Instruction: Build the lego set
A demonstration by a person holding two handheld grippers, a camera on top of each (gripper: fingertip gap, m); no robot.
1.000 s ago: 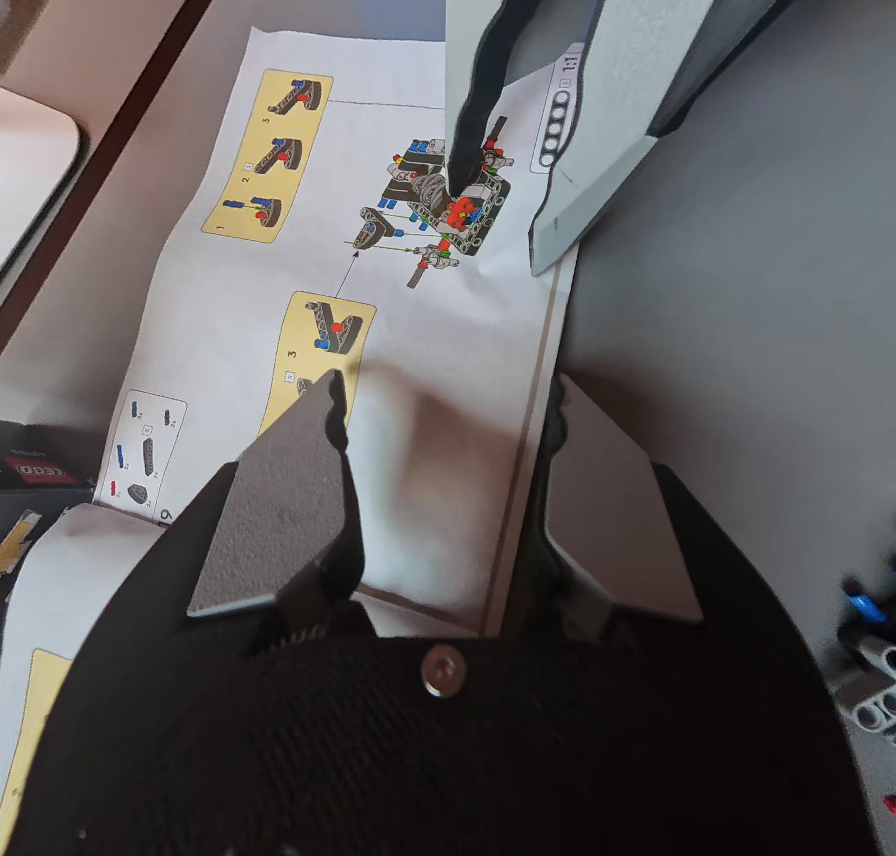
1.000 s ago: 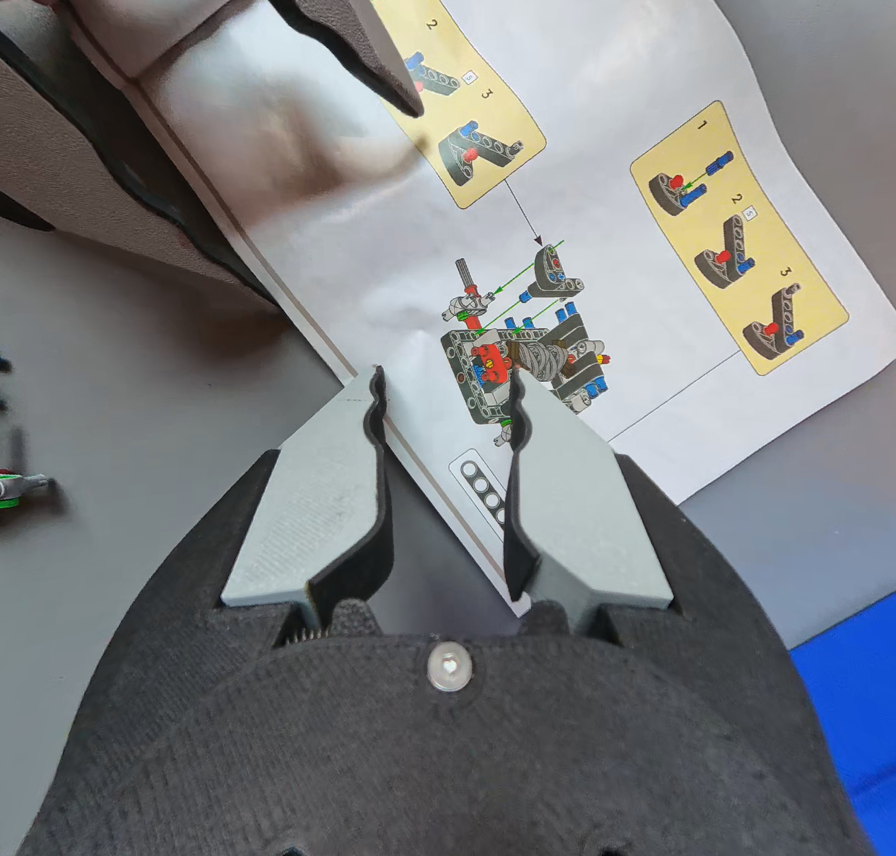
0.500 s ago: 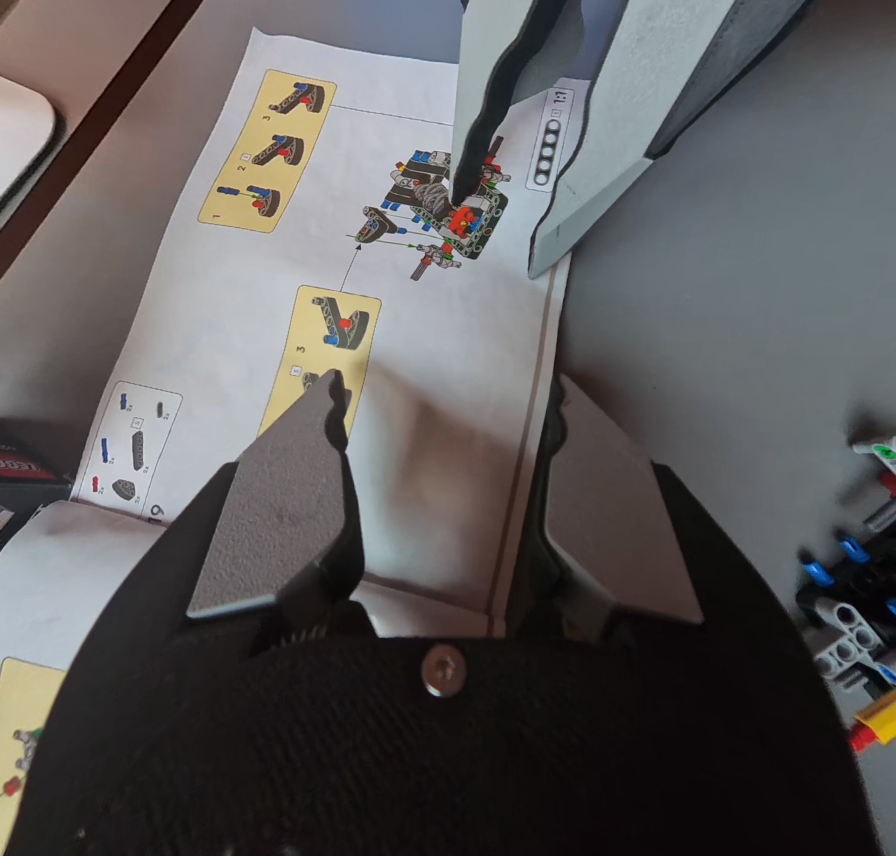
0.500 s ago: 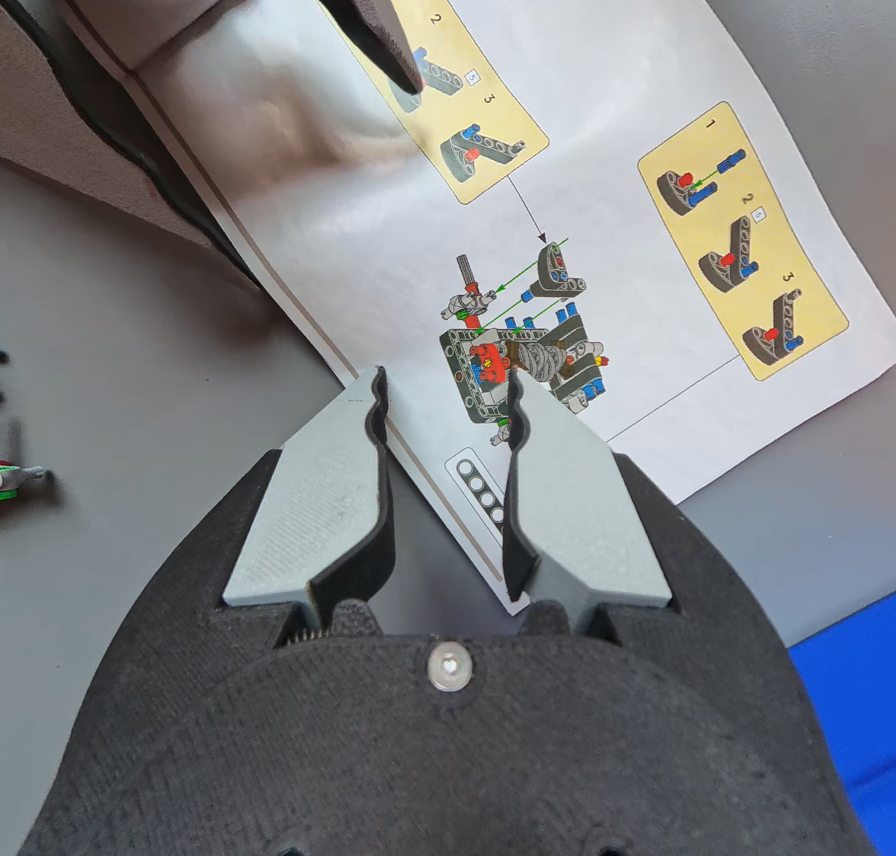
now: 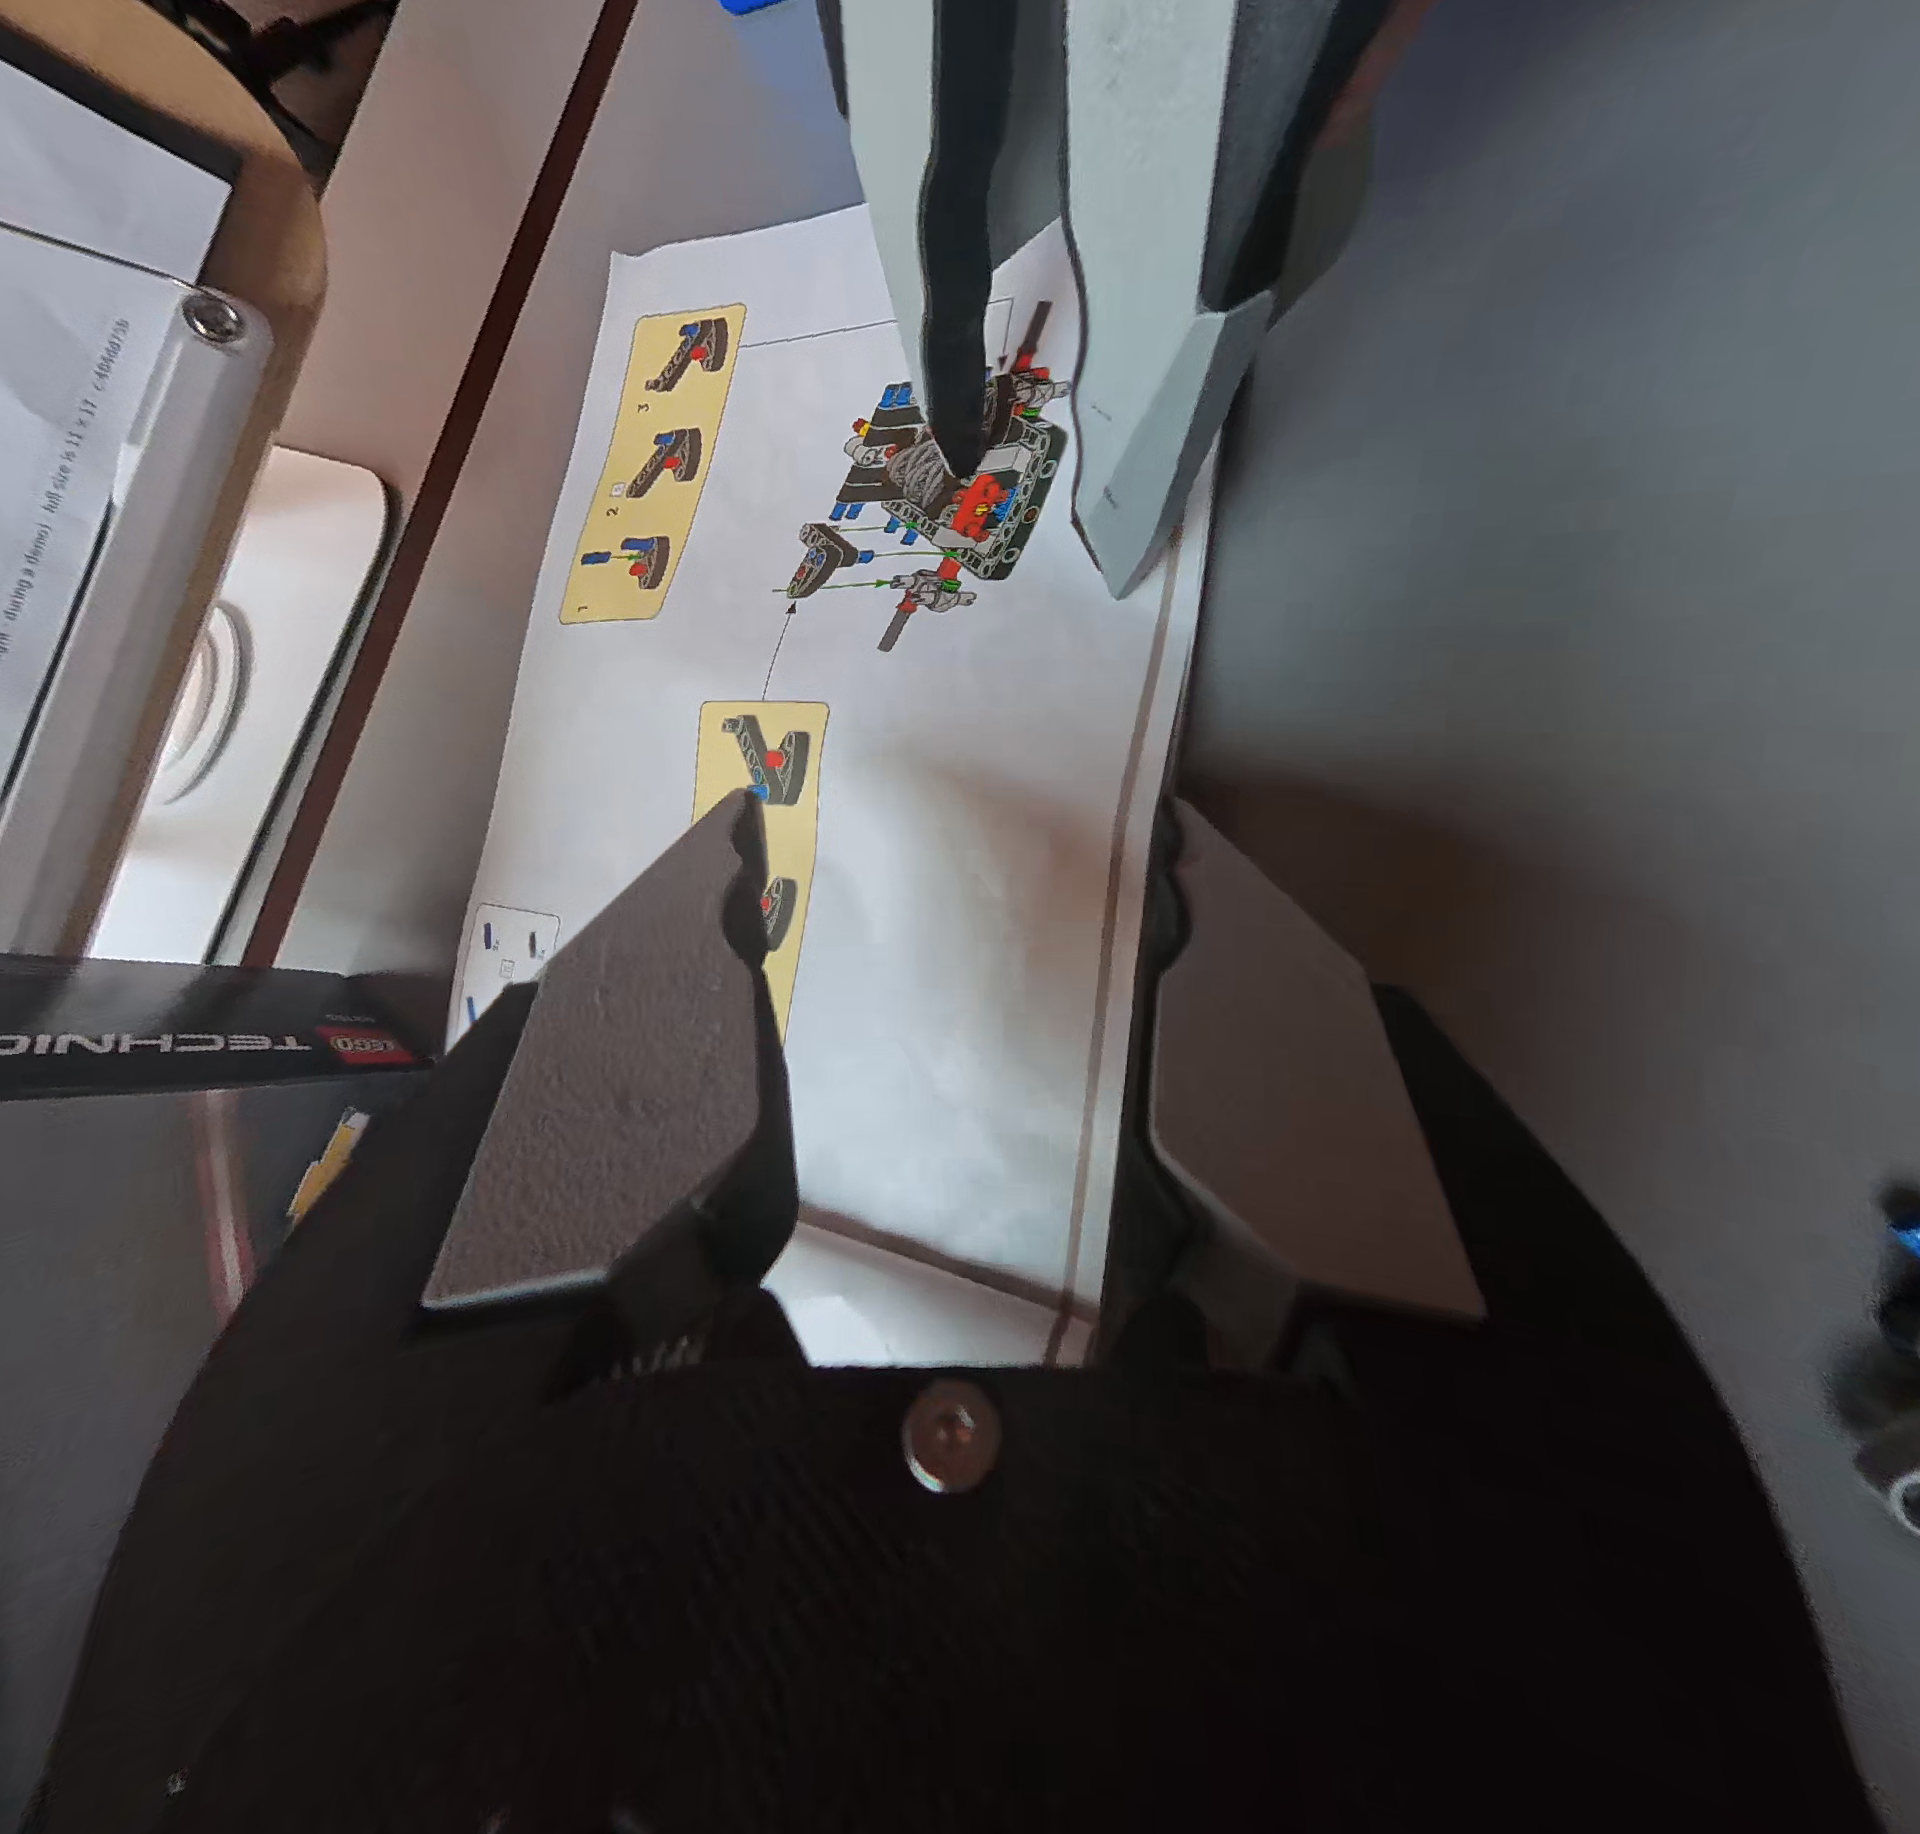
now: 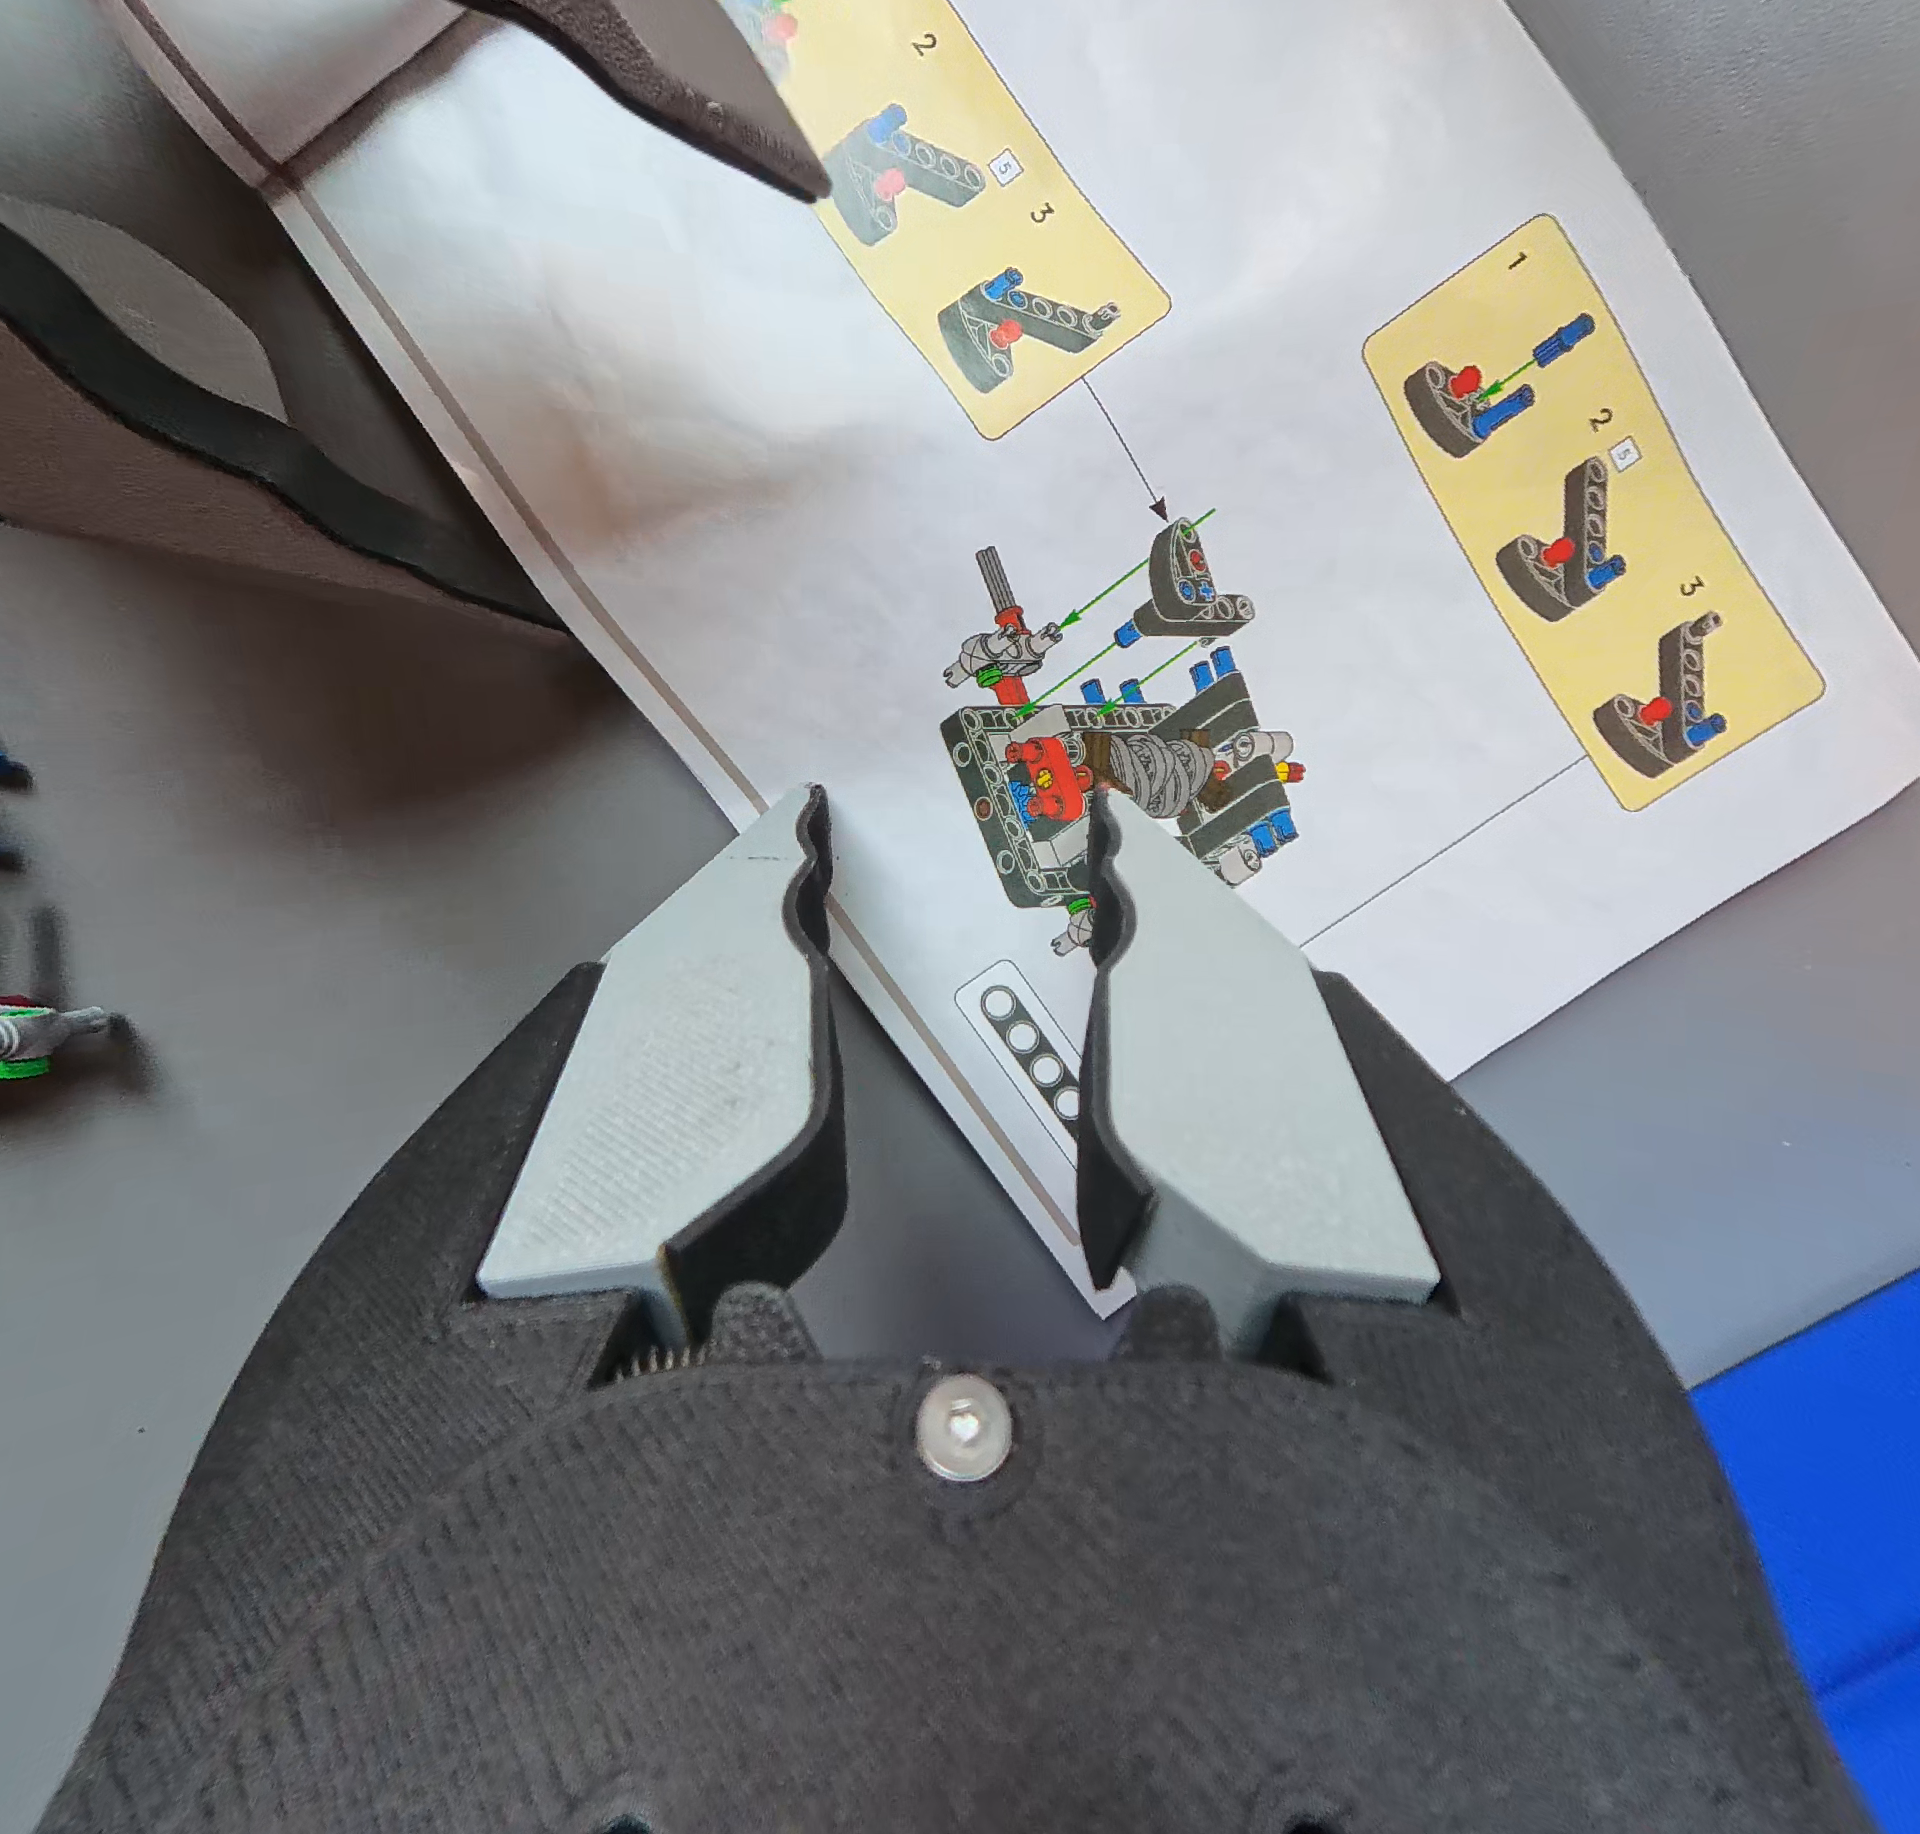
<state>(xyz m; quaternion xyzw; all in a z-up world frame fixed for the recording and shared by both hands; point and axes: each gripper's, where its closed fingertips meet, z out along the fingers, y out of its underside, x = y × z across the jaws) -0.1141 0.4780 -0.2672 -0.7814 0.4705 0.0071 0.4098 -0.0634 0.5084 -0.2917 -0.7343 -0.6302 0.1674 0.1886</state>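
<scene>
The open instruction booklet (image 5: 935,953) lies flat on the grey table and also shows in the right wrist view (image 6: 727,434). My left gripper (image 5: 956,818), with dark grey fingers, is open and empty over the page's lower half. My right gripper (image 6: 958,802), with light grey fingers, is open and empty. It straddles the booklet's edge beside the printed assembly drawing. In the left wrist view the right gripper (image 5: 1044,517) comes in from the top, with one fingertip over that drawing. The left gripper's fingers (image 6: 644,49) show at the top left of the right wrist view.
Loose lego pieces lie at the table's side: blue and grey ones (image 5: 1907,1254) and a grey and green one (image 6: 42,1031). A black lego box (image 5: 156,1036) sits left of the booklet. A dark strip (image 5: 468,454) borders the table. A blue surface (image 6: 1818,1472) lies beyond the booklet.
The left wrist view has swung left, so more of the box and the table border show and the loose pieces have slid toward the right edge. The right gripper has hardly moved. Both stay open.
</scene>
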